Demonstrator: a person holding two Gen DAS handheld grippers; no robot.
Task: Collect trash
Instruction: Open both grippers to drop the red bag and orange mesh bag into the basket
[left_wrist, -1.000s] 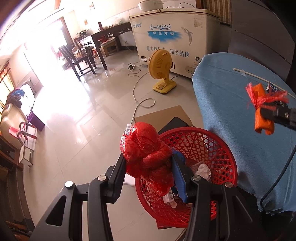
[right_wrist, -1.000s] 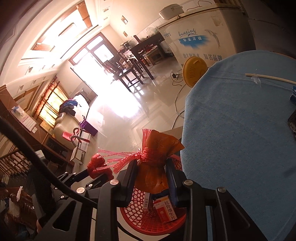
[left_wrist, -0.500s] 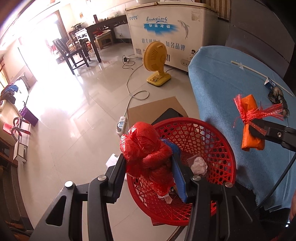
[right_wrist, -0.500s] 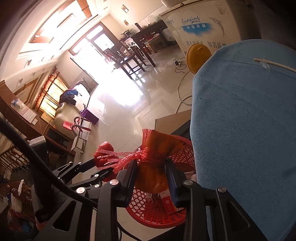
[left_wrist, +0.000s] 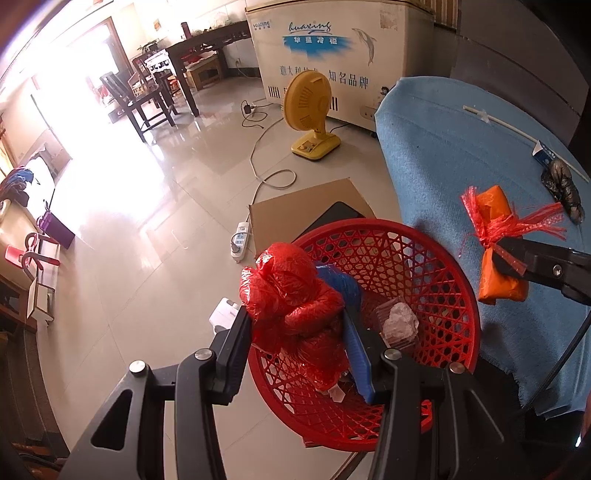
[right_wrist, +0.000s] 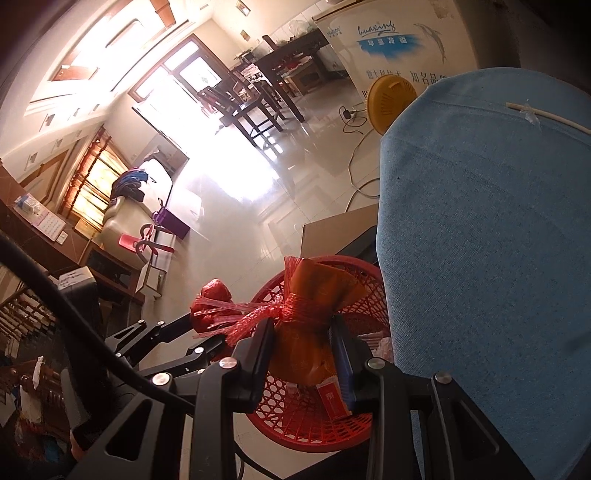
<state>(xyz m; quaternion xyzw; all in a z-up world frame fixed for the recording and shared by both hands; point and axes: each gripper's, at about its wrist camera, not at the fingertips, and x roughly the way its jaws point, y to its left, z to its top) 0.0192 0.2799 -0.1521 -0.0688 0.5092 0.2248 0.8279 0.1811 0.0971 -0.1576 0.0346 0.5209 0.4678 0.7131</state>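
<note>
My left gripper (left_wrist: 295, 317) is shut on a crumpled red plastic bag (left_wrist: 291, 291) and holds it over the near rim of the red mesh basket (left_wrist: 436, 258). The basket stands on the floor beside the blue-clothed table (left_wrist: 461, 147) and holds a white wad (left_wrist: 399, 319). My right gripper (right_wrist: 303, 332) is shut on an orange packet tied with red netting (right_wrist: 314, 306), at the table edge over the basket (right_wrist: 314, 421). It also shows in the left wrist view (left_wrist: 498, 258). The left gripper and bag show in the right wrist view (right_wrist: 212, 299).
A black crumpled item (left_wrist: 563, 184), a small blue-and-white packet (left_wrist: 545, 153) and a white stick (left_wrist: 498, 123) lie on the table. On the floor are flat cardboard (left_wrist: 306, 203), a power strip (left_wrist: 240, 236) and a yellow fan (left_wrist: 308, 110) before a white freezer (left_wrist: 332, 44).
Both grippers have moved closer to the basket, each still holding its item. The orange packet has come nearer the basket's rim.
</note>
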